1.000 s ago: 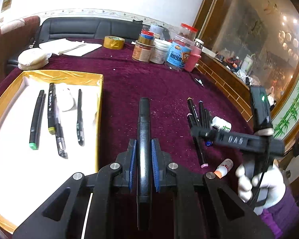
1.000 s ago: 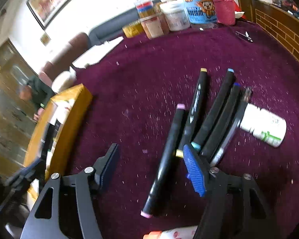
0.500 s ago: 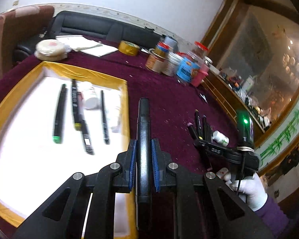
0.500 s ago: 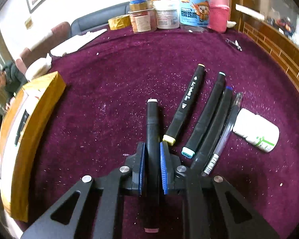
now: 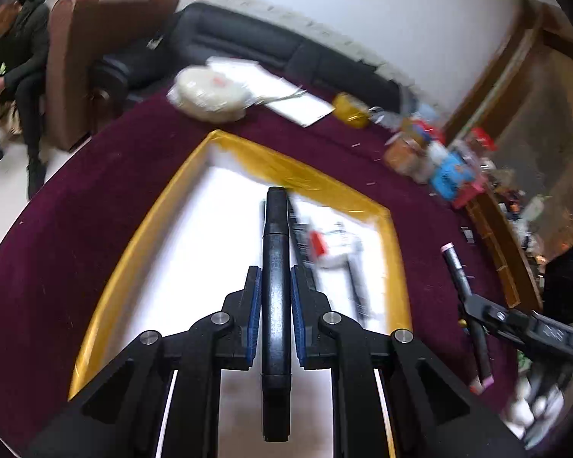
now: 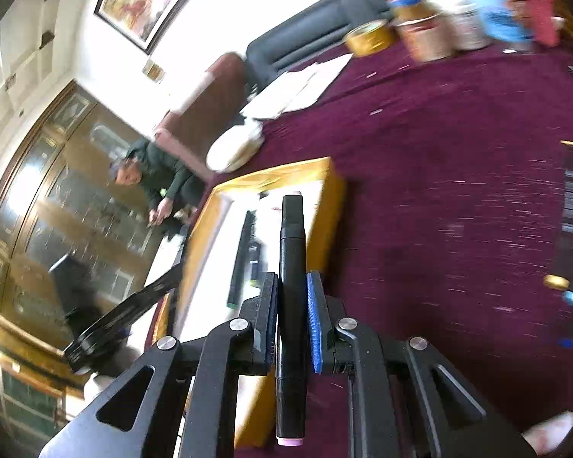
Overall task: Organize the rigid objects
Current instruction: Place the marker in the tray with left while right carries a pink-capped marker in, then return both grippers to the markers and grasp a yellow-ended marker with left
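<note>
My left gripper (image 5: 275, 290) is shut on a black marker (image 5: 275, 252) and hangs over the white floor of the gold-rimmed tray (image 5: 141, 252). Several pens and a small white bottle (image 5: 332, 246) lie blurred in the tray beyond it. My right gripper (image 6: 292, 297) is shut on a black marker with a pink end cap (image 6: 292, 305), held above the maroon cloth beside the tray's gold wall (image 6: 324, 206). In the left wrist view the right gripper (image 5: 473, 305) shows at the right with its marker (image 5: 463, 286). Other markers (image 6: 571, 191) lie blurred at the right edge.
Jars and tins (image 6: 462, 19), a roll of yellow tape (image 6: 368, 38), papers (image 6: 298, 87) and a white wrapped round (image 5: 210, 95) stand at the back of the round maroon table (image 6: 439, 152). A seated person (image 5: 15, 49) is beyond the table's left side.
The right gripper has shut on the pink-capped marker, lifted it and swung left toward the tray. The left gripper has carried its marker from beside the tray to over it.
</note>
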{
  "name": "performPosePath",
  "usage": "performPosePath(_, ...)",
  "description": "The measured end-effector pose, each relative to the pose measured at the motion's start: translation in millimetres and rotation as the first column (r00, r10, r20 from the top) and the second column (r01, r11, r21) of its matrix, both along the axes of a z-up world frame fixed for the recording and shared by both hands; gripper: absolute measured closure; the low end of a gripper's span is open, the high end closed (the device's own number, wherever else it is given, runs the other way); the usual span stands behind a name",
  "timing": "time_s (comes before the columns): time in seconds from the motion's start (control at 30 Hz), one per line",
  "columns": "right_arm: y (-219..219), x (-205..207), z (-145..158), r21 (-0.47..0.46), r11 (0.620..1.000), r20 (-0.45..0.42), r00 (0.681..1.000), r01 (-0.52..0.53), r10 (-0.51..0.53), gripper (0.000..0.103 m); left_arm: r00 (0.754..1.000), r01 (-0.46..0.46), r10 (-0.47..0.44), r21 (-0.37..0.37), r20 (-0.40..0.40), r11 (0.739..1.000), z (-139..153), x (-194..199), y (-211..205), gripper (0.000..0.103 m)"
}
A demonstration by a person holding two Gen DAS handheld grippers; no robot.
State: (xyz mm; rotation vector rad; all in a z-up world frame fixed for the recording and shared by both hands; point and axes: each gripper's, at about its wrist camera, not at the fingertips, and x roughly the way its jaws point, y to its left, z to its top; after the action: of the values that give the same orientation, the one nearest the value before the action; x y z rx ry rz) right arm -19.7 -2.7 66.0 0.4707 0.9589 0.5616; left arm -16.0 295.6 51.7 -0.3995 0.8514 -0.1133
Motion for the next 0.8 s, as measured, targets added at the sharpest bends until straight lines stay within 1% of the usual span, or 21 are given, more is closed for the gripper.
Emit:
performPosePath(0.17, 63, 20, -20, -0.001, 0.997, -0.073, 0.994, -0.078, 0.078, 0.090, 0.998, -0.008, 0.010, 0.032, -0.067, 0.999, -20, 27, 4, 0.091)
performPosePath(0.23, 82, 27, -25, -0.008, 0.995, -0.089, 0.991, -0.099, 0.098, 0.089, 0.997, -0.014, 0.015, 0.005, -0.080, 1.000, -24, 32, 8, 0.091)
performPosePath(0.3, 100, 38, -28, -0.012, 0.993, -0.103, 0.988, -0.116, 0.114, 0.089, 0.996, -0.043, 0.044, 0.014, -0.071, 0.999, -23, 31, 11, 0.091)
performPosePath(0.33, 108, 41, -30, -0.014, 0.993, -0.110, 0.987, -0.121, 0.119, 0.089, 0.996, -0.051, 0.051, 0.008, -0.069, 0.999, -22, 30, 13, 0.090)
performPosePath(0.4, 123, 46, -35, -0.026, 0.992, -0.122, 0.985, -0.126, 0.122, 0.089, 0.997, -0.055, 0.052, -0.038, -0.059, 0.998, -20, 24, 21, 0.090)
performPosePath(0.47, 132, 52, -38, -0.058, 0.991, -0.127, 0.985, -0.120, 0.112, 0.089, 0.998, -0.060, 0.058, -0.047, -0.039, 0.997, -14, 15, 26, 0.085)
performPosePath(0.53, 138, 57, -40, -0.088, 0.990, -0.132, 0.987, -0.108, 0.096, 0.089, 0.998, -0.070, 0.069, -0.053, -0.015, 0.996, -8, 7, 29, 0.072)
performPosePath(0.57, 141, 60, -42, -0.101, 0.990, -0.134, 0.987, -0.102, 0.088, 0.089, 0.997, -0.077, 0.077, -0.059, -0.001, 0.995, -4, 0, 31, 0.069)
performPosePath(0.6, 143, 62, -42, -0.111, 0.989, -0.130, 0.988, -0.094, 0.079, 0.089, 0.996, -0.083, 0.084, -0.064, 0.009, 0.995, 0, -4, 32, 0.062)
performPosePath(0.63, 140, 64, -41, -0.123, 0.988, -0.120, 0.990, -0.088, 0.074, 0.088, 0.996, -0.087, 0.088, -0.070, 0.022, 0.994, 4, -9, 32, 0.058)
performPosePath(0.67, 139, 63, -39, -0.134, 0.987, -0.103, 0.992, -0.084, 0.071, 0.086, 0.995, -0.085, 0.088, -0.076, 0.038, 0.993, 9, -14, 30, 0.057)
performPosePath(0.7, 135, 60, -35, -0.135, 0.987, -0.086, 0.994, -0.082, 0.071, 0.081, 0.995, -0.081, 0.085, -0.076, 0.051, 0.994, 13, -16, 28, 0.057)
performPosePath(0.8, 112, 44, -14, -0.113, 0.991, -0.026, 0.997, -0.077, 0.074, 0.075, 0.994, -0.050, 0.057, -0.075, 0.096, 0.996, 27, -27, 14, 0.056)
